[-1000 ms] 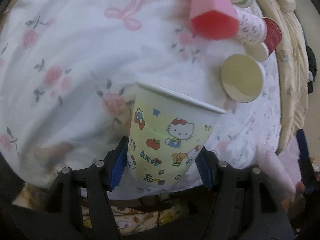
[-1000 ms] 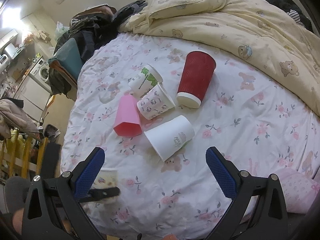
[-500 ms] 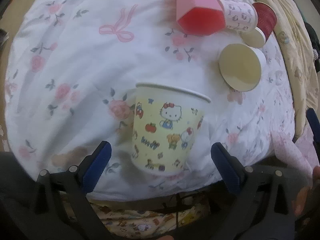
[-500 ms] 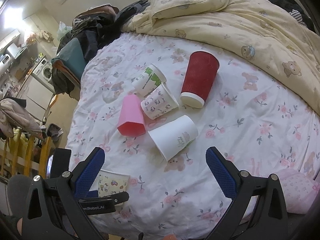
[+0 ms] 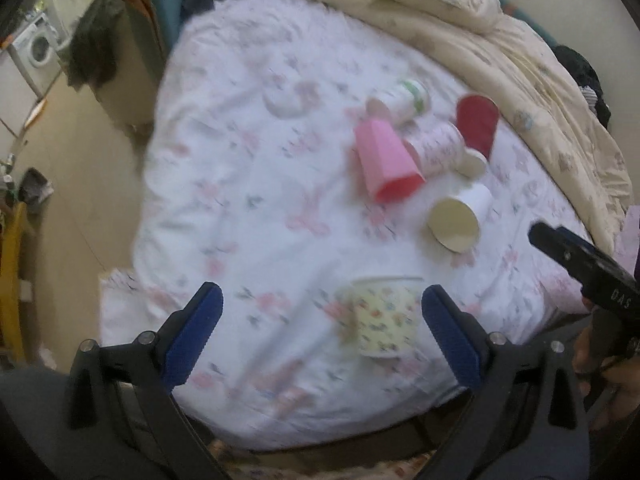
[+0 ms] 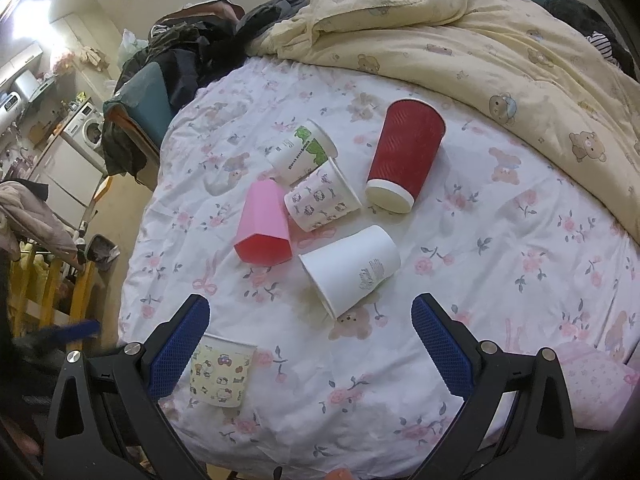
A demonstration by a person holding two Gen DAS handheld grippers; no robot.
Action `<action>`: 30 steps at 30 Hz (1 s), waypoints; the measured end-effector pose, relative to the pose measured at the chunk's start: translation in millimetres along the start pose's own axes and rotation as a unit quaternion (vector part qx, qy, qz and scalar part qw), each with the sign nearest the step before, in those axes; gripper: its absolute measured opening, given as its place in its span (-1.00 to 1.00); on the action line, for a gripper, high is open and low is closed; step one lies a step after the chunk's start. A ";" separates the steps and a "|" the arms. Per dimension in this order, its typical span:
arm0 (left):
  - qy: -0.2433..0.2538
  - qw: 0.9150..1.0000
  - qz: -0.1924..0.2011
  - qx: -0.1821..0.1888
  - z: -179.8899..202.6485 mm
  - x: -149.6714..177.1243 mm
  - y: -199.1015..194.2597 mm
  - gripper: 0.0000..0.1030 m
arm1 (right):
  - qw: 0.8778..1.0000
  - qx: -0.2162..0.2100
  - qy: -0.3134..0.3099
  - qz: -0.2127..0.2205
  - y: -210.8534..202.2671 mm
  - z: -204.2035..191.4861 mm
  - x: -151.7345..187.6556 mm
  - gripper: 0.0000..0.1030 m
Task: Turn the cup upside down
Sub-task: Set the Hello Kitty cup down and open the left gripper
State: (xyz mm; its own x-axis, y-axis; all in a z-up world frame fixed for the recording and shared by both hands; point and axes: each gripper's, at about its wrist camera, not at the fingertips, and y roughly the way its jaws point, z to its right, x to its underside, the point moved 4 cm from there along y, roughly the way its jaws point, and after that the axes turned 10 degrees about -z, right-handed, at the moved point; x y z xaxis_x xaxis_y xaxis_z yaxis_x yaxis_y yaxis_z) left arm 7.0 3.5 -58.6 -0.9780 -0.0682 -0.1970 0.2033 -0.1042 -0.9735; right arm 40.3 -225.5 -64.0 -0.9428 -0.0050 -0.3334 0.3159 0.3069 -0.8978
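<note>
The fingers of the left gripper (image 5: 320, 332) stand wide apart and hold nothing; the right gripper (image 6: 308, 344) is wide and empty too. The Hello Kitty cup (image 5: 385, 316) stands upright near the bed (image 6: 500, 240) edge, axis vertical, mouth up. I judge the flip is not done: next, grasp and invert it.

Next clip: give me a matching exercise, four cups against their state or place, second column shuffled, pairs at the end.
Things
1. cartoon cup
2. red cup
3. pink cup
4. plain white cup

States
A. lying down, white rim toward the camera, farthest toward the quilt
B. lying down, faceted sides
C. standing with its mouth up, near the bed's front edge
D. lying down, nearest the right tongs

Pairs: 1-C, 2-A, 3-B, 4-D
</note>
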 end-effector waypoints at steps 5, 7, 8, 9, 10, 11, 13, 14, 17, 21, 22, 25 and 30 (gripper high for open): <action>-0.013 0.999 0.028 -0.022 -25.0 -5.5 2.8 0.91 | 1.000 -0.010 -0.012 -0.012 6.6 -6.7 2.7 1.00; -0.029 0.999 0.028 -0.011 -33.3 -4.7 7.2 0.91 | 1.000 -0.020 -0.021 -0.011 7.2 -11.8 5.4 1.00; -0.036 0.999 0.025 -0.007 -36.5 -4.3 8.3 0.91 | 1.000 -0.016 -0.023 -0.009 7.1 -13.1 6.3 1.00; -0.041 0.999 0.025 -0.005 -38.9 -4.0 7.8 0.91 | 1.000 -0.013 -0.026 -0.008 7.4 -14.4 6.7 1.00; -0.043 0.999 0.028 -0.006 -40.0 -3.7 7.0 0.91 | 1.000 -0.012 -0.027 -0.008 8.2 -14.9 6.6 1.00; -0.041 0.999 0.031 -0.009 -39.9 -3.6 6.5 0.91 | 1.000 -0.012 -0.027 -0.010 9.6 -15.7 6.6 1.00; -0.041 0.998 0.034 -0.014 -40.6 -3.1 5.7 0.91 | 1.000 -0.011 -0.025 -0.016 13.4 -16.3 6.4 1.00; -0.044 0.998 0.033 -0.013 -41.6 -3.1 5.9 0.91 | 1.000 -0.010 -0.021 -0.019 15.1 -16.2 6.5 1.00; -0.061 0.998 0.028 -0.008 -47.1 -2.5 6.7 0.91 | 0.999 -0.013 -0.011 -0.031 17.9 -15.7 8.1 1.00; -0.086 0.996 0.034 0.013 -56.1 -3.9 1.0 0.91 | 0.997 -0.037 -0.010 -0.065 25.1 -24.0 20.7 1.00; -0.086 0.996 0.036 0.015 -56.8 -4.9 -0.4 0.91 | 0.996 -0.041 -0.012 -0.076 29.4 -27.6 25.1 1.00; -0.086 0.995 0.040 0.014 -56.8 -6.5 -3.2 0.91 | 0.990 -0.054 -0.016 -0.127 54.2 -42.5 43.8 0.98; -0.089 0.995 0.036 0.018 -57.9 -5.4 -3.3 0.91 | 0.976 -0.090 0.000 -0.200 95.6 -66.9 61.3 0.74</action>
State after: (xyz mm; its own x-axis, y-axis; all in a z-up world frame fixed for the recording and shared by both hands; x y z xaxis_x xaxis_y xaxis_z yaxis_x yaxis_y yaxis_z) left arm 9.0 61.7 -61.0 -0.9379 -0.2514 -0.2389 0.2768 -0.1277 -0.9524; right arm 5.5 -132.9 -151.0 -0.9869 -0.1577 0.0337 -0.1011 0.4419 -0.8914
